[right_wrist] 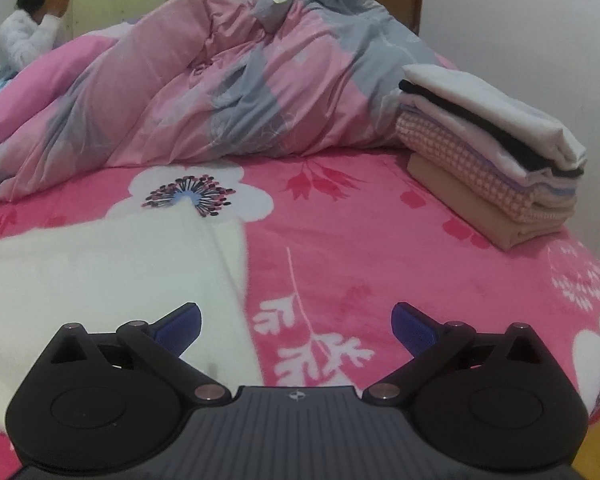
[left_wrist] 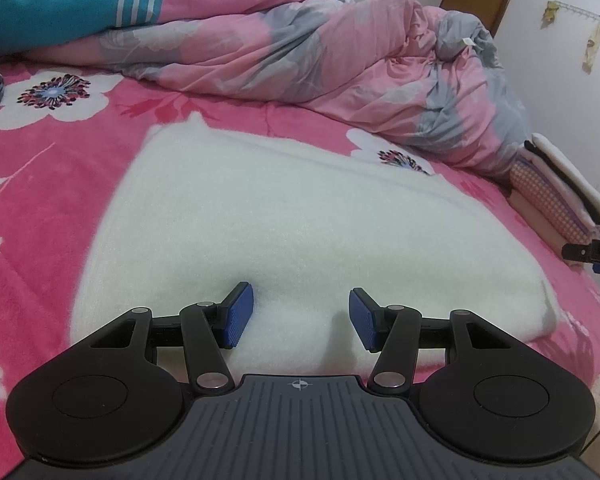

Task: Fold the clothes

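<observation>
Lying flat, white folded garment (left_wrist: 268,216), long axis near-to-far; both hand-held grippers (left_wrist: 301,316) (right_wrist: 296,322) spread, empty.

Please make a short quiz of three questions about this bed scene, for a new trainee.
1. True or false: the right gripper holds the white garment.
2. Which item tops the folded stack? A white, B black, C checked.
3. The left gripper has white cloth between its ____.

Key: 1 false, its jaws stand wide and empty over the pink blanket; 2 A; 3 jaws.
</observation>
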